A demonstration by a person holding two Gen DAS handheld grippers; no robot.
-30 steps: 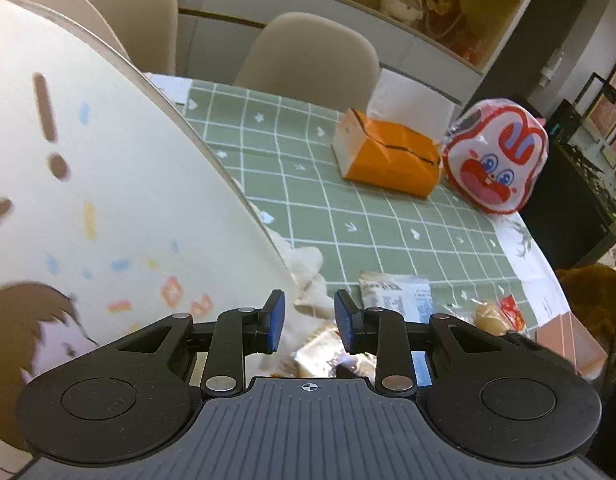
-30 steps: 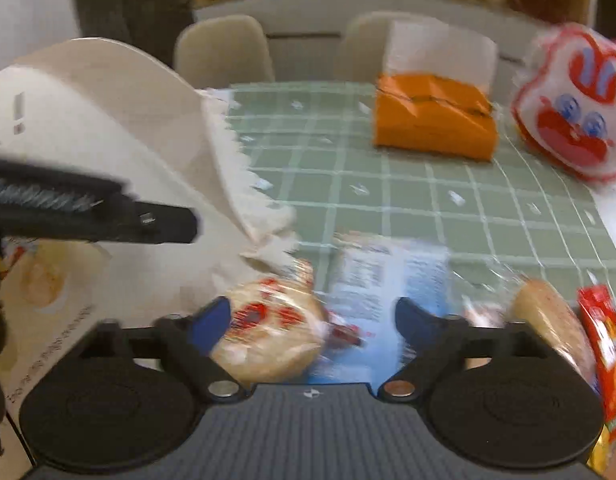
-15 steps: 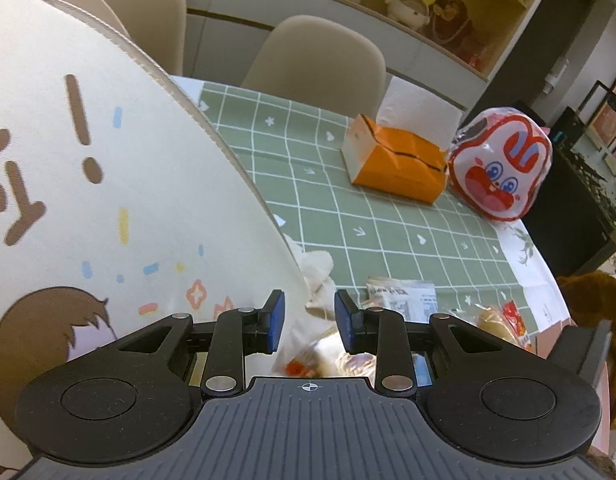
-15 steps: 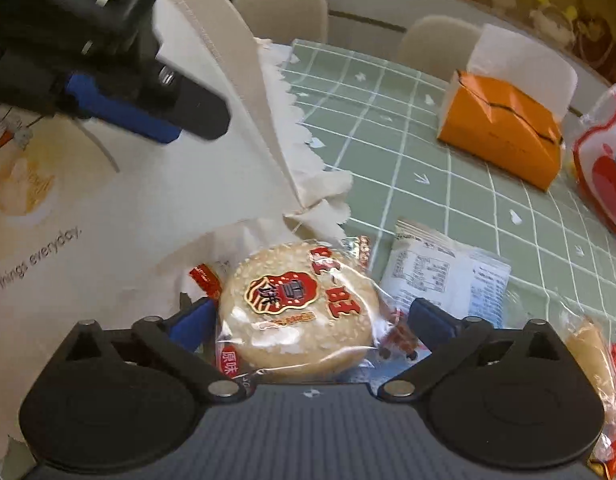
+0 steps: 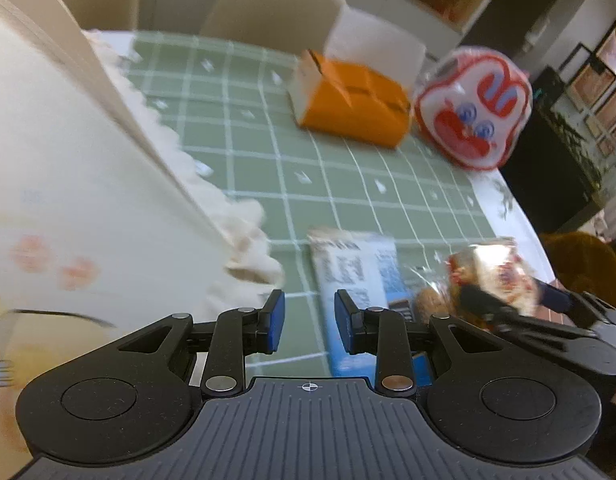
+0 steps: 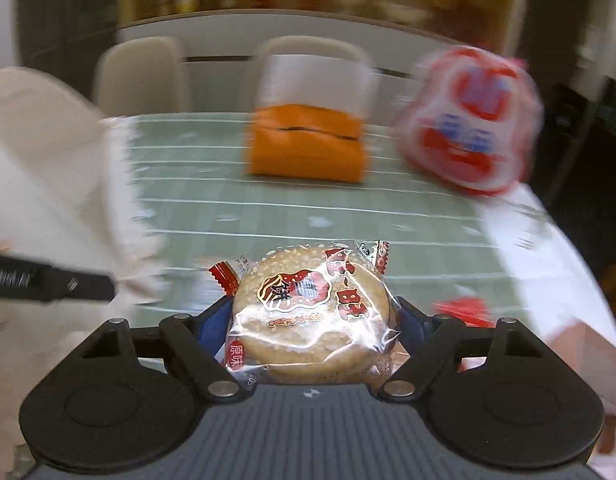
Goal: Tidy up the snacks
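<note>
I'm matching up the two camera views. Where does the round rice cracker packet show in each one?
Left wrist: rice cracker at lower right, blurred, held in the right tongs.
Right wrist: rice cracker low in the centre, clamped by the right tongs.
Shared landmark: orange box on the far table.

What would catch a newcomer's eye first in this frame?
Most striking is the round rice cracker in its clear wrapper, clamped in the right claw and filling the lower middle of the right wrist view. Behind it on the green checked tablecloth sit an orange box and, to its right, a red-and-white rabbit-face bag. A cream tote bag fills the left side beside the empty left claw.
</note>
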